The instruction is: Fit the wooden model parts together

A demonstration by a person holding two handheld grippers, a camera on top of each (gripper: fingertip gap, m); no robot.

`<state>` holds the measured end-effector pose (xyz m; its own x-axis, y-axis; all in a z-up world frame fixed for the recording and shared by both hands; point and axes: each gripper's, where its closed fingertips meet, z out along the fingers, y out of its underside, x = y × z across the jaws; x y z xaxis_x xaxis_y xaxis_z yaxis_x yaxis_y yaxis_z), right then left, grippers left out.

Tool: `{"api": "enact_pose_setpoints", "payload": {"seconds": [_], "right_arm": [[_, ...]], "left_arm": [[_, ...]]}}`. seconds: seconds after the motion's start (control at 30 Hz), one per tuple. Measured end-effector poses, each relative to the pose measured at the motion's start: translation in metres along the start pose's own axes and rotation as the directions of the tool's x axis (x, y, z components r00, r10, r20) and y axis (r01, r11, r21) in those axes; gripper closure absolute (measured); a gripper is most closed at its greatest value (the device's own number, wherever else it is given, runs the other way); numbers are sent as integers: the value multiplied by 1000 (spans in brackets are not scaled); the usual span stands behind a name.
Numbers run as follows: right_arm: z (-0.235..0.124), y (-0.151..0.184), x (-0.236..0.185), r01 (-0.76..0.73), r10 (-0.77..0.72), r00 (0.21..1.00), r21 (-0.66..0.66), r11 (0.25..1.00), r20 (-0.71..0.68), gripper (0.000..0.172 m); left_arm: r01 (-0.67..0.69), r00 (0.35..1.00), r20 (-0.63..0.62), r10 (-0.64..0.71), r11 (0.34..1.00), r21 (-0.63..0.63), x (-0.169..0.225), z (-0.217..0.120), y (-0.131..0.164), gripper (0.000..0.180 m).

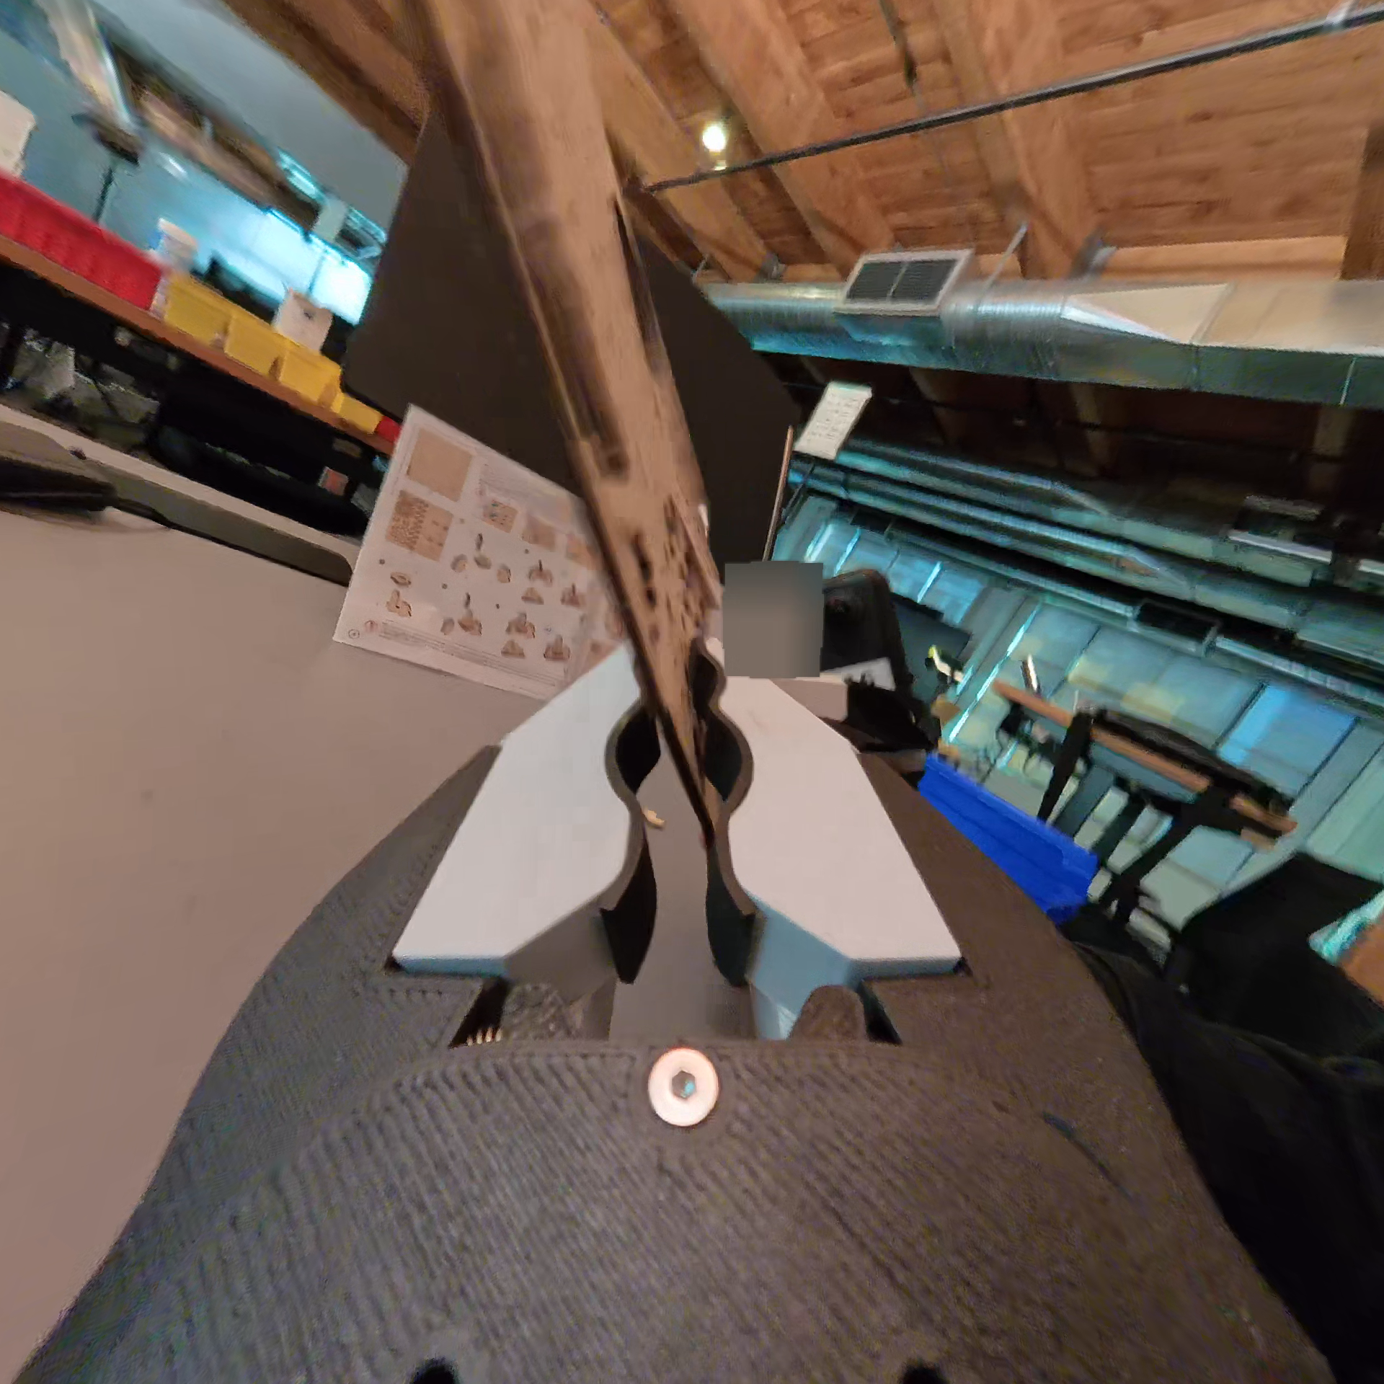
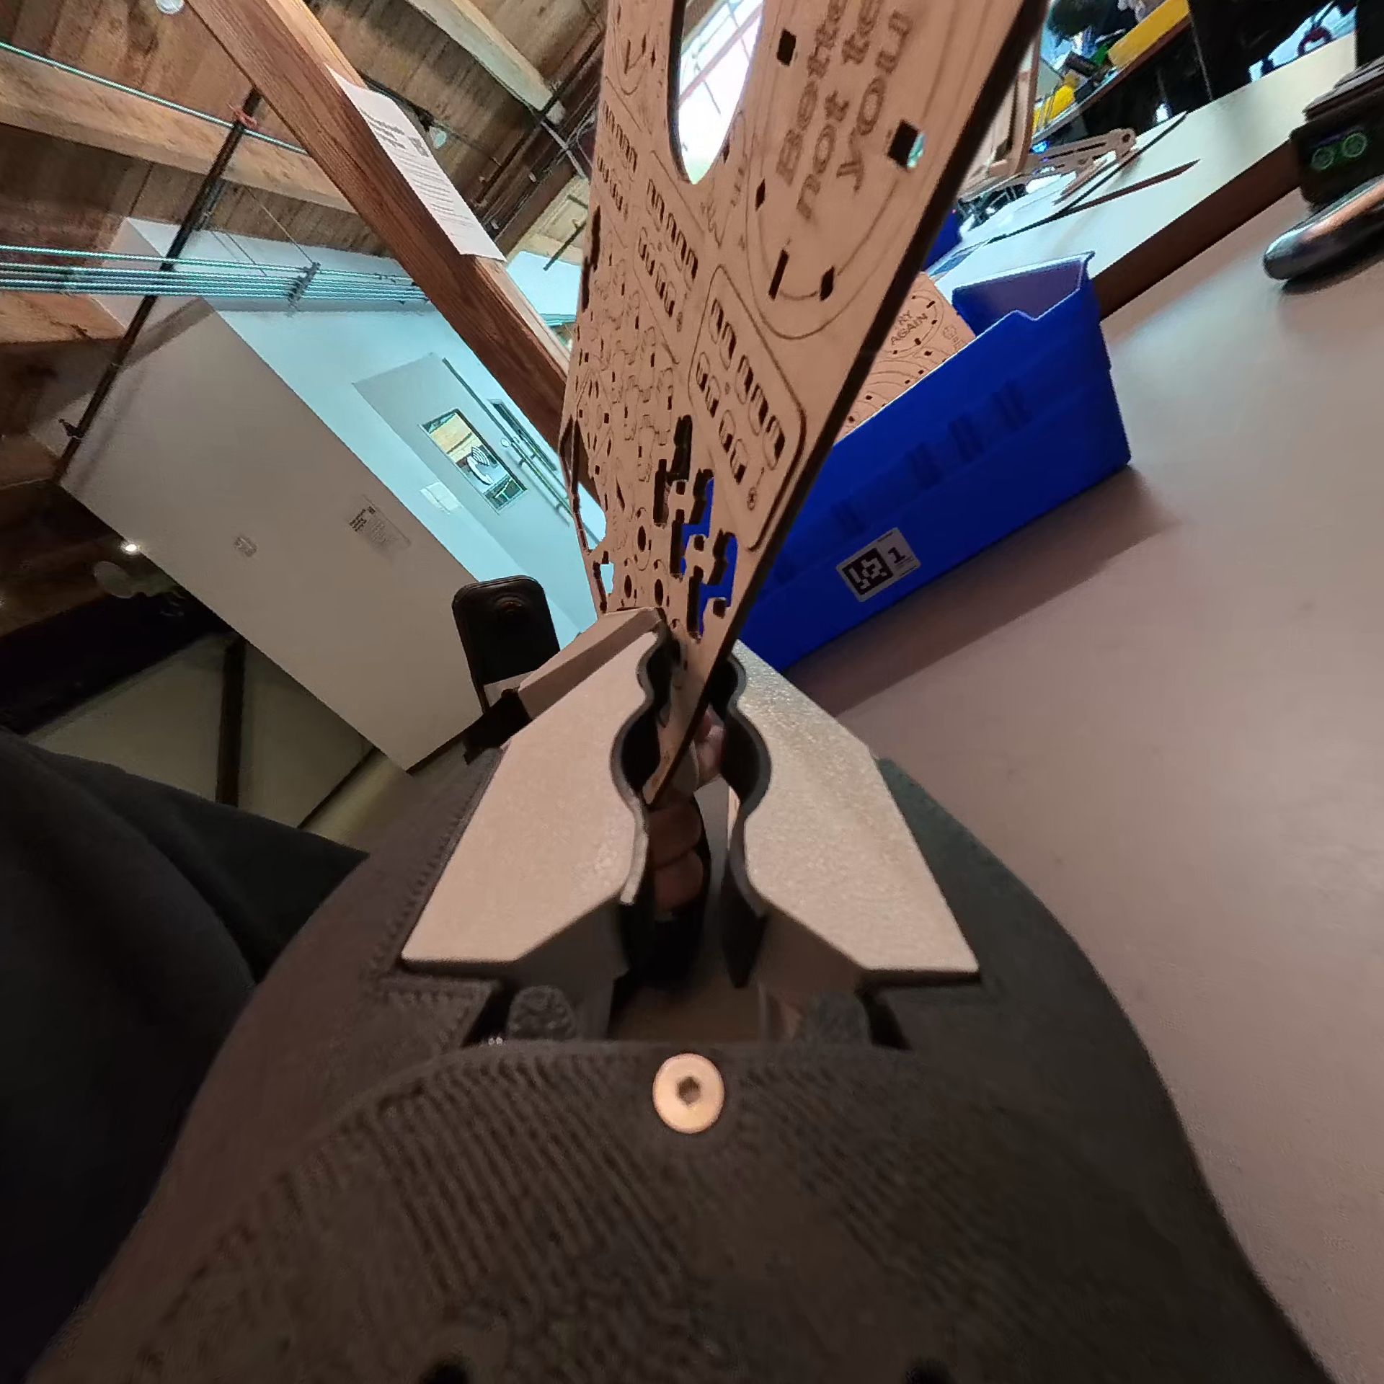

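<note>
Plywood, thin and tan, forms a flat laser-cut sheet (image 2: 719, 314) full of small punched slots and engraved outlines, and it is held up off the pale grey desk (image 2: 1123, 749) by both tools at once. Its long axis runs up and away from the jaws, its far end toward the wooden ceiling beams (image 1: 973, 112); in the left wrist view the sheet (image 1: 569, 374) shows nearly edge-on and blurred, leaning to the left.

The right gripper (image 2: 693, 674) has its grey jaws pinched on the sheet's lower edge, both black pads against the wood. The left gripper (image 1: 685, 674) likewise clamps the sheet's lower end between nearly closed jaws.

Just beyond the sheet, seen partly through its cut-outs, a blue plastic bin (image 2: 973, 464) with a square black-and-white marker label sits on the desk, with other tan wooden pieces inside it. On the sheet's other side, a white printed instruction leaflet (image 1: 464, 554) leans against a black upright panel (image 1: 464, 299). A black camera (image 2: 505, 629) stands close beside the right gripper's jaws.
</note>
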<state>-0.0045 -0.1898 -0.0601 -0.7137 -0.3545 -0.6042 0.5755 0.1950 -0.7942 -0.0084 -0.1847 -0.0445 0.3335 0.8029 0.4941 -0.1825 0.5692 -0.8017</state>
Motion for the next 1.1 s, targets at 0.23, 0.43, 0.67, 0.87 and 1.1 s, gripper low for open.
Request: {"api": "enact_pose_setpoints", "payload": {"seconds": [0.23, 0.43, 0.67, 0.87, 1.1], "right_arm": [[2, 0, 1, 3, -2, 1000, 33, 999, -7, 165], [-1, -3, 9, 57, -56, 997, 23, 998, -55, 135], [-8, 10, 29, 192, -206, 975, -149, 970, -85, 132], [-5, 7, 18, 703, -733, 660, -205, 680, -166, 136], [-13, -12, -10, 900, -889, 361, -145, 411, -281, 162]], "left_arm": [[70, 997, -35, -69, 997, 27, 0, -1, -2, 178], [88, 995, -48, -87, 996, 28, -5, -3, -5, 180], [364, 927, -121, -356, 930, 52, -18, -9, -13, 180], [471, 860, -207, -467, 881, -34, -1, -1, -9, 178], [577, 763, -300, -572, 812, -82, 23, 4, -8, 177]]}}
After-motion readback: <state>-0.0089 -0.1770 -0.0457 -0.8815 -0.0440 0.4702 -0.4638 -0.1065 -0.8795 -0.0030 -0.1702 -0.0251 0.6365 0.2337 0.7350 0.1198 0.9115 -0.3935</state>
